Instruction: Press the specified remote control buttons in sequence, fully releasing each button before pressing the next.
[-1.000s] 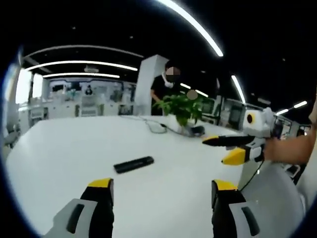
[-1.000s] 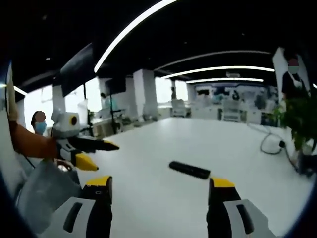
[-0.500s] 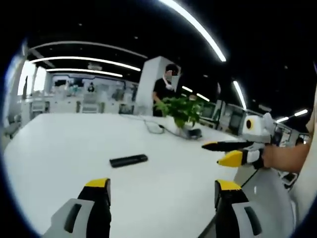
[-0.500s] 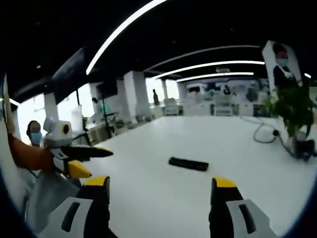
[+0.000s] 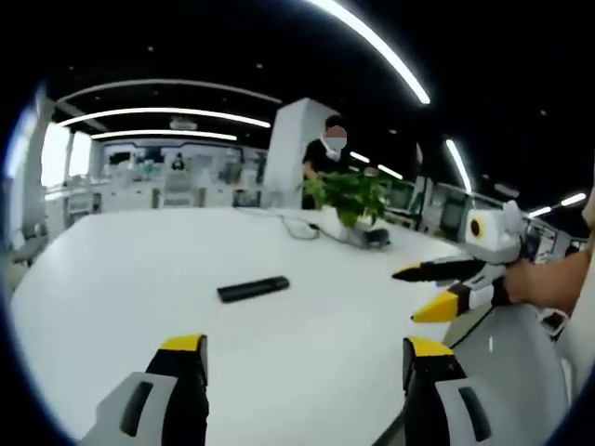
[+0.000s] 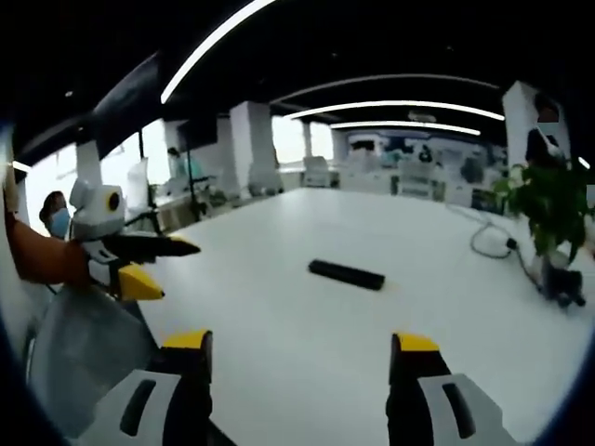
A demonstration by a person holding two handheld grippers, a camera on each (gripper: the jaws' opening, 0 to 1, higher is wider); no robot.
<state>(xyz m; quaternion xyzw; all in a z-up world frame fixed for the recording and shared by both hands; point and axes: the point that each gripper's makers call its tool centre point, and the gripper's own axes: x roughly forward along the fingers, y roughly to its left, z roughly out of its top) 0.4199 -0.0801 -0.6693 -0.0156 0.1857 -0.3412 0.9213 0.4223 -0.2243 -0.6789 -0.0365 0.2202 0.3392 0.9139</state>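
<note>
Remote control (image 5: 253, 289): lying flat on the white table (image 5: 112, 279), slim, black and bar-shaped, buttons too small to make out; also showing in the right gripper view (image 6: 346, 274), touching neither gripper.
Left gripper (image 5: 302, 386): hovering above the near table edge, well apart from the remote control, jaws spread wide and gripping nothing; appearing in the right gripper view (image 6: 153, 265) off the table's side, yellow tips parted.
Right gripper (image 6: 297, 381): hanging short of the remote control, jaws standing wide, carrying nothing; appearing in the left gripper view (image 5: 432, 290).
Potted plant (image 5: 351, 200): sitting beyond the remote control, a cable (image 5: 299, 226) trailing beside it.
</note>
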